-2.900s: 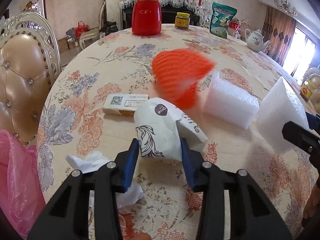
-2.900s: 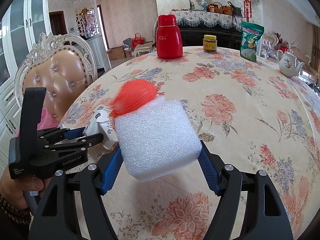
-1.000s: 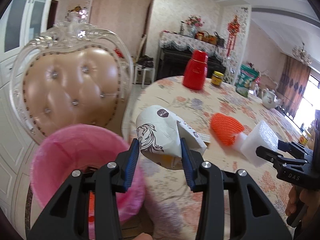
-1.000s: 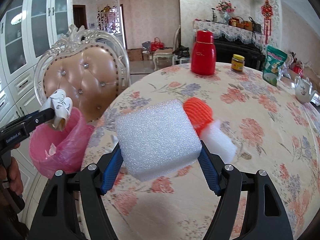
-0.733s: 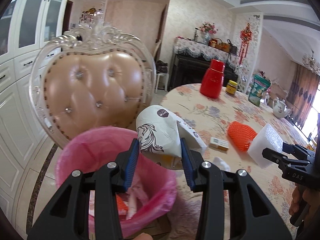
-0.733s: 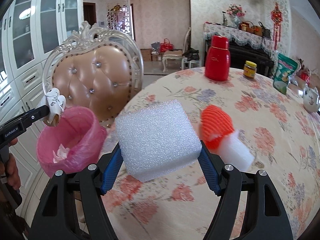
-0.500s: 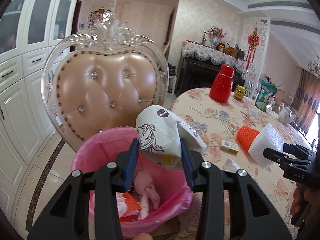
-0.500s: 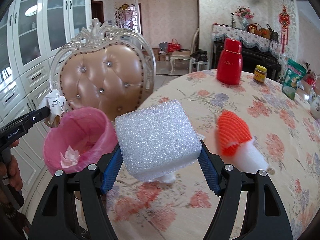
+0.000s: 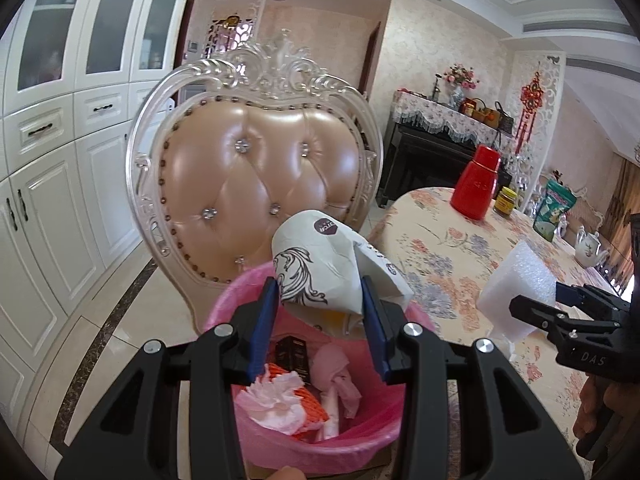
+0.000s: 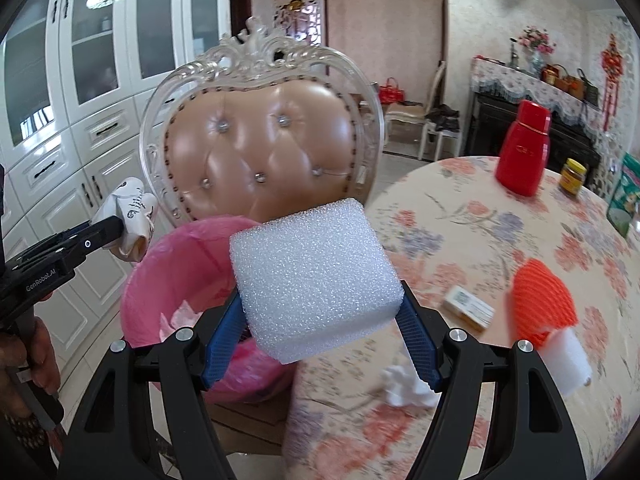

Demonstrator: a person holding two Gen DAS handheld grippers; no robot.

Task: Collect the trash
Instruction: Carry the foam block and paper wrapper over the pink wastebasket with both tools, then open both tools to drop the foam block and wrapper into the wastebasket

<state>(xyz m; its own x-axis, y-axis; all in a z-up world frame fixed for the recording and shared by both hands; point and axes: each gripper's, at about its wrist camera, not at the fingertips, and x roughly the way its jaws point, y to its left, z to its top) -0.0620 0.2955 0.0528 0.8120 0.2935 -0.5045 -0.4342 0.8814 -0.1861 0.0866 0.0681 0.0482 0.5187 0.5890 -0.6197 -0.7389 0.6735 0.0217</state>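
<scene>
My left gripper (image 9: 320, 304) is shut on a crumpled white paper cup (image 9: 324, 264) with black print and holds it just above the pink-lined trash bin (image 9: 288, 440), which holds tissues and orange net. My right gripper (image 10: 320, 316) is shut on a white foam block (image 10: 312, 276), held over the table edge beside the bin (image 10: 176, 264). The left gripper with the cup (image 10: 130, 216) shows at the left of the right wrist view. The foam block (image 9: 516, 288) shows at the right of the left wrist view.
A round floral table (image 10: 500, 240) carries an orange foam net (image 10: 540, 300) over a white foam piece (image 10: 568, 356), a small box (image 10: 468, 308), a crumpled tissue (image 10: 404, 388), a red flask (image 10: 524, 152) and a jar (image 10: 572, 176). A padded chair (image 9: 256, 176) stands behind the bin.
Both grippers swung left from the table toward the bin. The left gripper with the cup now hangs over the bin's opening; the right gripper with the foam block came closer to the bin.
</scene>
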